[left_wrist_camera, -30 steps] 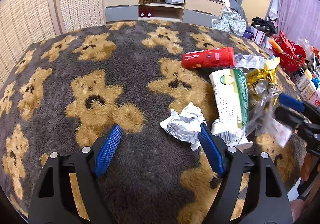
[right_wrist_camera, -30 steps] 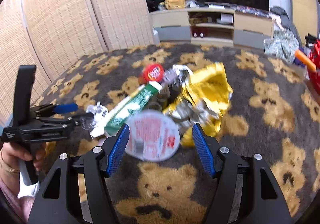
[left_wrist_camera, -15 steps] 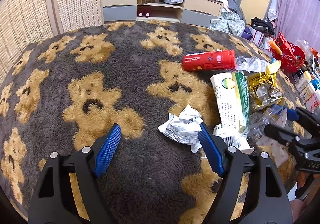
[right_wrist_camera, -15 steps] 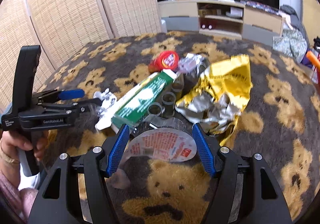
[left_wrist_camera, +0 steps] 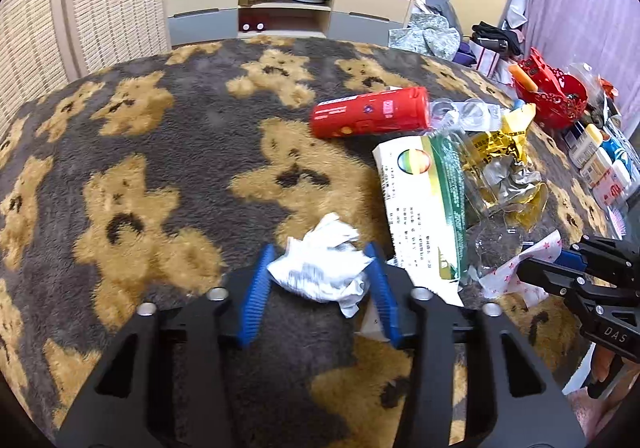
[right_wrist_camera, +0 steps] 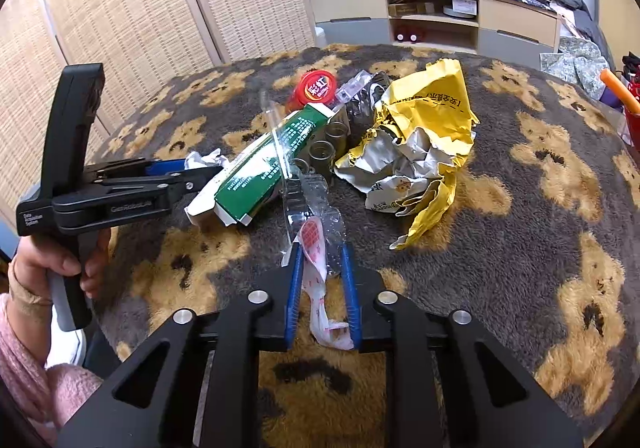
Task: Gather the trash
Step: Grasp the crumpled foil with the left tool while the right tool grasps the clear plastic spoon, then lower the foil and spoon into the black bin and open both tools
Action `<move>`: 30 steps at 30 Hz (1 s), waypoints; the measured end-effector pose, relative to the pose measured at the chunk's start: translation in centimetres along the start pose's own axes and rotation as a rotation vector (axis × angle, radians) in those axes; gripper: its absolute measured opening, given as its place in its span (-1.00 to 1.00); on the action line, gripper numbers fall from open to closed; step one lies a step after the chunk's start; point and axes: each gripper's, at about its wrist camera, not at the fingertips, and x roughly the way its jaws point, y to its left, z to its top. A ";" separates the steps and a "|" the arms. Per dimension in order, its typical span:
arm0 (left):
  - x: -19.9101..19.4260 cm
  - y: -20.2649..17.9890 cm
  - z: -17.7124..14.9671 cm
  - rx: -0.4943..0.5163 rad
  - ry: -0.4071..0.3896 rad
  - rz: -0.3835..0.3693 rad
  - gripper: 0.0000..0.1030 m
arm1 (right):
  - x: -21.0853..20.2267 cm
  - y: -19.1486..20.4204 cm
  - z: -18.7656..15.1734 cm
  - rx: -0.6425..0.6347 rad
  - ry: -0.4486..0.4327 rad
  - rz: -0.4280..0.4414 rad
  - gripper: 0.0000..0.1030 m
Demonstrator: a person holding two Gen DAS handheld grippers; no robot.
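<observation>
Between the left claw's (left_wrist_camera: 320, 268) pads, crumpled wrapper (left_wrist_camera: 320, 268).

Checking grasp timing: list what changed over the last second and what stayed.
Both jaws have just been closing. The left hand-held gripper clamped onto the crumpled white wrapper; the right hand-held gripper pinched the clear plastic lid with the red-printed film, now folded upright. The red can, green-and-white carton and yellow bag stayed put.

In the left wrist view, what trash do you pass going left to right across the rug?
Crumpled white paper → green and white carton → yellow foil bag → right hand-held gripper, at the picture's right edge.
</observation>
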 end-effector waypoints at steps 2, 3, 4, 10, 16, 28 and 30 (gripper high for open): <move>-0.2 -0.3 -0.1 0.015 -0.011 0.011 -0.53 | -0.5 0.2 -0.2 -0.003 -0.011 -0.003 -0.71; -0.5 -0.6 -0.1 0.025 -0.020 0.020 -0.57 | -0.8 0.3 -0.3 -0.005 -0.016 -0.004 -0.71; -0.8 -0.8 -0.2 0.036 -0.023 0.026 -0.65 | -1.2 0.5 -0.5 -0.010 -0.021 -0.008 -0.71; -3.1 -1.6 -1.4 0.056 -0.037 0.057 -0.78 | -3.1 1.2 -1.6 -0.004 -0.046 -0.031 -0.71; -6.0 -2.2 -3.8 0.057 -0.045 0.061 -0.85 | -5.7 2.0 -3.2 0.011 -0.082 -0.026 -0.71; -13.3 -6.4 -11.4 0.052 -0.094 -0.012 -0.85 | -11.4 5.3 -9.6 0.032 -0.107 -0.036 -0.71; -14.0 -7.3 -12.9 0.056 -0.097 -0.018 -0.85 | -11.5 5.4 -10.8 0.053 -0.088 -0.030 -0.71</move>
